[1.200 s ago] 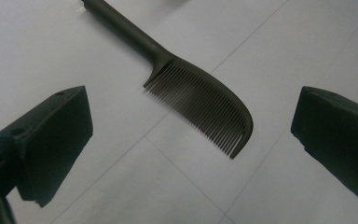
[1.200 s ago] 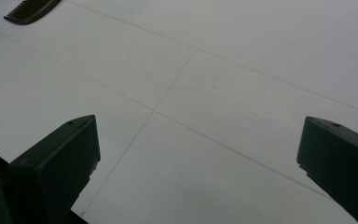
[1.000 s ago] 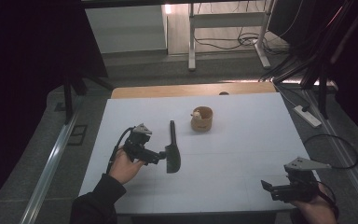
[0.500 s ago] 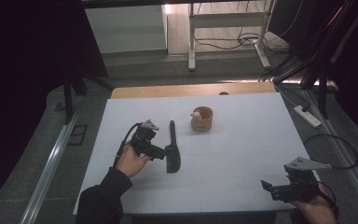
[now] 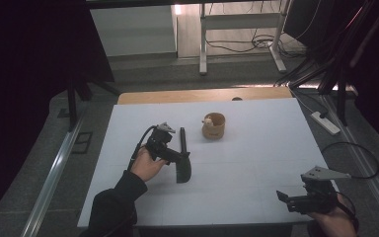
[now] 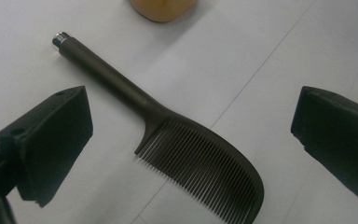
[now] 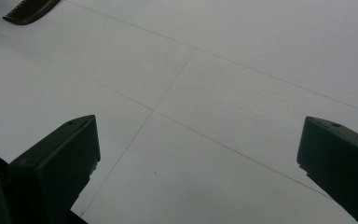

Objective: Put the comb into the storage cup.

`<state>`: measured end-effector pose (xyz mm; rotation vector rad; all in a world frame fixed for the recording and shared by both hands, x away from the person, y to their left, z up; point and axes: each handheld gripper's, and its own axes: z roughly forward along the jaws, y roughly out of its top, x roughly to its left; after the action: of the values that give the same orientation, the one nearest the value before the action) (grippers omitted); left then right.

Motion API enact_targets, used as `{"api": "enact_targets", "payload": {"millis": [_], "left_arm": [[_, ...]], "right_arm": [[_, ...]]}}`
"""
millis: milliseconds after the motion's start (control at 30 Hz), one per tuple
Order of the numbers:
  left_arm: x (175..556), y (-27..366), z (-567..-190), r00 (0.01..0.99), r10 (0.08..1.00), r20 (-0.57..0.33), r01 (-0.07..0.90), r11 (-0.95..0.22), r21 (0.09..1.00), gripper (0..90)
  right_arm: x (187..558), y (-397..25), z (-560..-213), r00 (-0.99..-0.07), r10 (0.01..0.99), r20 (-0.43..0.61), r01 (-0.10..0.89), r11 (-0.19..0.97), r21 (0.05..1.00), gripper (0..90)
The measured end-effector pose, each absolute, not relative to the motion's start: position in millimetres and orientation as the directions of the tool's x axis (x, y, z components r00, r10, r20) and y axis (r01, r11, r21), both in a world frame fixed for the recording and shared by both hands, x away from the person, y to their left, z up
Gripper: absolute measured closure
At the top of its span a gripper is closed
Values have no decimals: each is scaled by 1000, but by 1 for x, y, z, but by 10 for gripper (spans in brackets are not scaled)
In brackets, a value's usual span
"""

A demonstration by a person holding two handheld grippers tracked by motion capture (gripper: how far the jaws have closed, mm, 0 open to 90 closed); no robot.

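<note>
A black comb (image 5: 182,158) with a long round handle lies flat on the white table (image 5: 256,148), its handle pointing away from me. My left gripper (image 5: 177,159) hovers over it, open, with the comb (image 6: 182,144) between and below its wide-spread jaws, untouched. A small wooden cup (image 5: 213,126) stands beyond the comb's handle; its base (image 6: 163,8) shows at the top of the left gripper view. My right gripper (image 5: 288,200) rests low at the near right corner, open over bare table. The comb's tip (image 7: 30,10) shows at the far left of the right gripper view.
Faint grid lines cross the white tabletop. A wooden strip (image 5: 202,95) runs along the table's far edge. A power strip (image 5: 323,122) and cables lie on the floor at right, and a white table frame (image 5: 237,29) stands behind.
My left gripper has moved forward and to the right, and now stands over the comb's toothed end. The right gripper has stayed put.
</note>
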<state>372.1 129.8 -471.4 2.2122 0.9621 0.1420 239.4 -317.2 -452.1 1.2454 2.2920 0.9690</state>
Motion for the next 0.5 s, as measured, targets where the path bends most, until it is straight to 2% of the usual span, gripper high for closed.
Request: {"api": "enact_targets", "payload": {"millis": [500], "left_arm": [[390,114,-475,727,669,-156,595,-499,630,0]], "right_arm": [[240,-317,-452,-549,836,14,594,378,710,0]]}}
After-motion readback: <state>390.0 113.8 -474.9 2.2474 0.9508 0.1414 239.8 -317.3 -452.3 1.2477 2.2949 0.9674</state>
